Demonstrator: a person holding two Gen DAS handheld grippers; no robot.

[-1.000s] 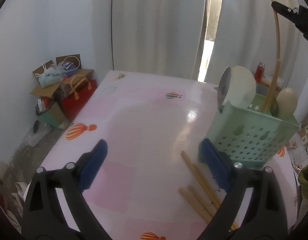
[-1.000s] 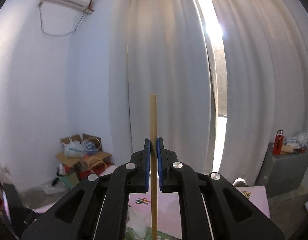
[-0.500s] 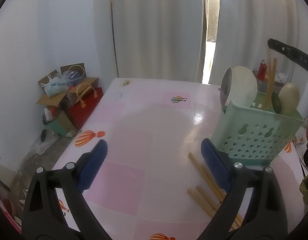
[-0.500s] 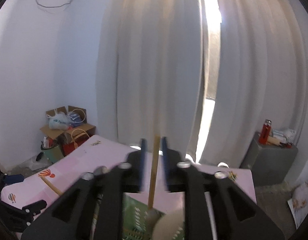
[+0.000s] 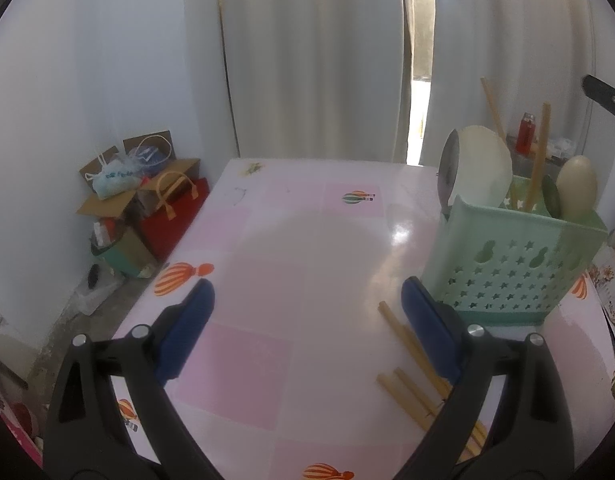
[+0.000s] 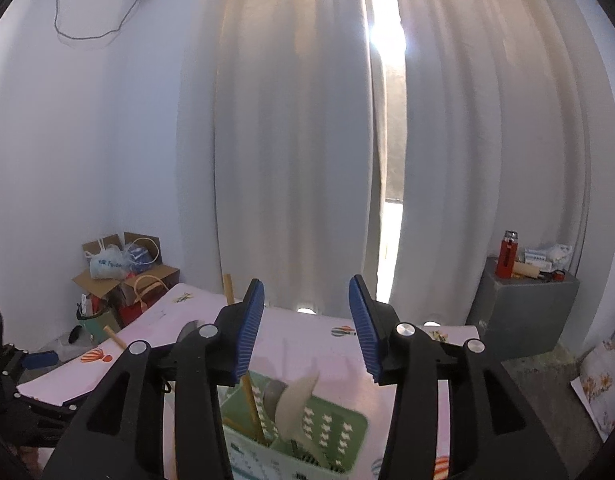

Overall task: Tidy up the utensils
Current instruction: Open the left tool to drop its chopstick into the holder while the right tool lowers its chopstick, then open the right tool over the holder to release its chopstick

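Utensil storage is a mint-green perforated plastic caddy point(image 5: 515, 264) standing upright on the pink balloon-print table point(image 5: 299, 264), near its right edge in the left wrist view. Inside it stand two light wooden chopsticks point(image 5: 538, 160), a cream plastic serving spoon point(image 5: 483, 166), a metal spoon point(image 5: 447, 168) and a cream oval-headed spoon point(image 5: 576, 184). Several more loose wooden chopsticks point(image 5: 411, 376) lie flat on the table just in front of the caddy.

Left gripper point(image 5: 307, 332) is released, its blue pads wide apart above the table surface; the right-hand pad overlaps the loose chopsticks in view, and contact cannot be determined.

Right gripper point(image 6: 306, 326) is positioned above the caddy. Its jaws have just been opening, and nothing is between the pads; one chopstick stands in the caddy below its left pad.
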